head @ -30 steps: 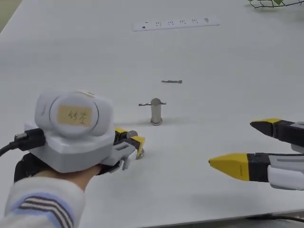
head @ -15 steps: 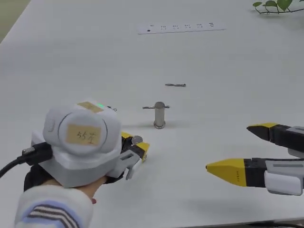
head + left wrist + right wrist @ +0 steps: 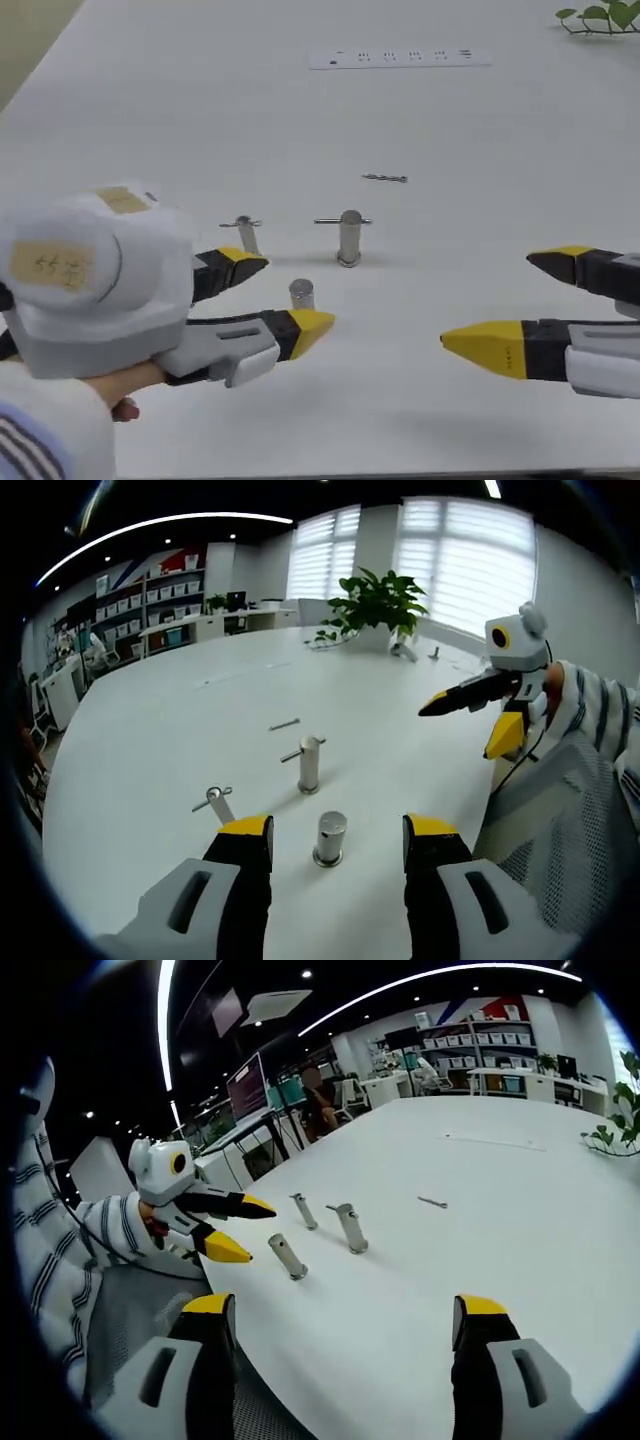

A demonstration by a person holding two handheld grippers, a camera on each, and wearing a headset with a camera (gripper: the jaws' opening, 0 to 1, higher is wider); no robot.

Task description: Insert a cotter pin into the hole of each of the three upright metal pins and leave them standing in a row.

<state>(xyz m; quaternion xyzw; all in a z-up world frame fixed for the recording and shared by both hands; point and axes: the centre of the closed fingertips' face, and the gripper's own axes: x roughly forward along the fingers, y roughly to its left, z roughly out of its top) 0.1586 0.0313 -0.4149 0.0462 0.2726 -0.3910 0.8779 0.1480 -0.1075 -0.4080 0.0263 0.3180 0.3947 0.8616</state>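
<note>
Claws sit nearest: the left claw [image 3: 292, 291] is spread around the bare metal pin [image 3: 301, 293] without touching it, and the right claw [image 3: 488, 302] is spread and empty. Behind stand one fitted pin [image 3: 245, 232] and a second fitted pin [image 3: 349, 237]. Farthest, the loose cotter pin [image 3: 385, 178] lies flat on the counter [image 3: 200, 120]. It is probably light, thin and slippery, so it is best pinched at its head end.

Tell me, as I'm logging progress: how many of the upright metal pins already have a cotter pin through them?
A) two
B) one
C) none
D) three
A: the far-left pin and the middle pin each have one through them; the near pin is bare, and a loose cotter pin lies beyond.
</note>
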